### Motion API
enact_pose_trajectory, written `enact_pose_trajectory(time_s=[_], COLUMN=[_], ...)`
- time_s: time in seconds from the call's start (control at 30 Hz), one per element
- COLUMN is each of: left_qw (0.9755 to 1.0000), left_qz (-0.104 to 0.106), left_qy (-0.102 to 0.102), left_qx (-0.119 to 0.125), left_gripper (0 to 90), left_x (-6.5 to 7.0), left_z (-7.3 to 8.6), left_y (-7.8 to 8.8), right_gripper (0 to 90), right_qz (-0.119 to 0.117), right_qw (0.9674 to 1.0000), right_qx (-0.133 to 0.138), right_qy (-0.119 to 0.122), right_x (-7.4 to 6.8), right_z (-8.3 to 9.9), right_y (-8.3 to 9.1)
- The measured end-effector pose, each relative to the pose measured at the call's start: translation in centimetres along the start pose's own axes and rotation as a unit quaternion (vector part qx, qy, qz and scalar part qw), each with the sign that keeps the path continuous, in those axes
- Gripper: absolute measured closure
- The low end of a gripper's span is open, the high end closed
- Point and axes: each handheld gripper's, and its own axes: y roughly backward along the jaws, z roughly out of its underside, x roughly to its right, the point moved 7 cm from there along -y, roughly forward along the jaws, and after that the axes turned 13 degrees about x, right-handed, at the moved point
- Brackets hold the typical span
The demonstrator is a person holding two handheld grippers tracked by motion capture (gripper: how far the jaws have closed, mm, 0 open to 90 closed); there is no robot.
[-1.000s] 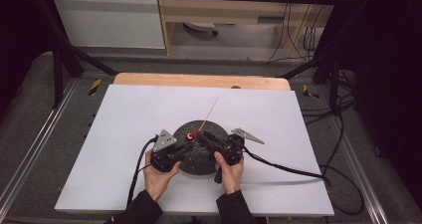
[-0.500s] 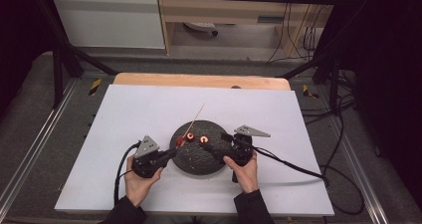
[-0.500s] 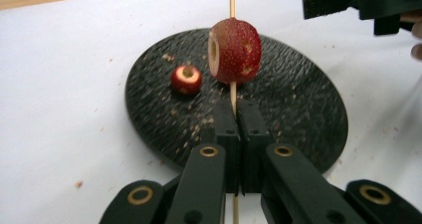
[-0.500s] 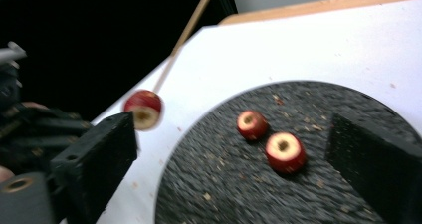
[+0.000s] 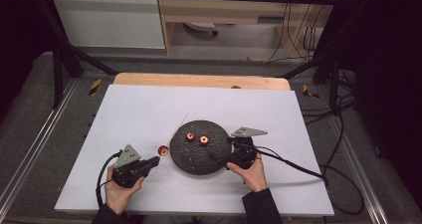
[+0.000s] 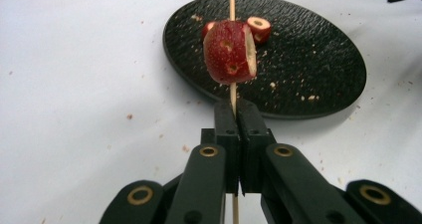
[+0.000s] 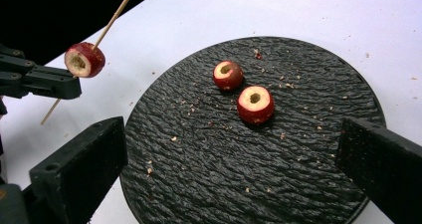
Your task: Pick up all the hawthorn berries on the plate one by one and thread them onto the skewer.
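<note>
My left gripper (image 5: 155, 161) sits left of the black round plate (image 5: 196, 162), shut on a thin wooden skewer (image 5: 181, 120). A red hollowed fruit piece (image 5: 163, 150) is threaded on the skewer just beyond the jaws. In the left gripper view the skewer (image 6: 232, 97) is pinched between the pads under the fruit piece (image 6: 230, 52). Two more red pieces (image 5: 190, 137) (image 5: 204, 140) lie on the plate. My right gripper (image 5: 216, 157) reaches over the plate's right side; its jaws have just been opening and stand open (image 7: 231, 134), nothing between them.
The plate (image 7: 199, 174) rests on a white sheet (image 5: 149, 109) over a wooden table, with crumbs scattered about. Cables trail from both grippers toward the front edge. Dark frame rails run along both sides of the table.
My left gripper has drawn left, off the plate, carrying the skewer with one fruit piece on it. The right gripper's jaws have opened and it has stayed at the plate's right side.
</note>
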Motion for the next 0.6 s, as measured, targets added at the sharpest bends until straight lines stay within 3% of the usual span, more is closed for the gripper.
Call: enact_pose_trajectory(time_s=[0.33,0.6], left_qw=[0.9999,0.9998], left_qz=[-0.002,0.002], left_qy=[-0.009,-0.009], left_qx=[-0.009,-0.016], left_gripper=[88.4,88.4], left_x=[-0.7,-0.8], left_z=[0.9,1.4], left_y=[1.2,1.5], right_gripper=[2.0,5.5], right_qz=[0.013,0.025], right_qw=[0.9989,0.9933], right_qx=[-0.031,-0.089], right_qy=[0.032,0.069], right_x=[-0.1,-0.1], right_z=[-0.9,-2.0], right_y=[-0.2,-1.7])
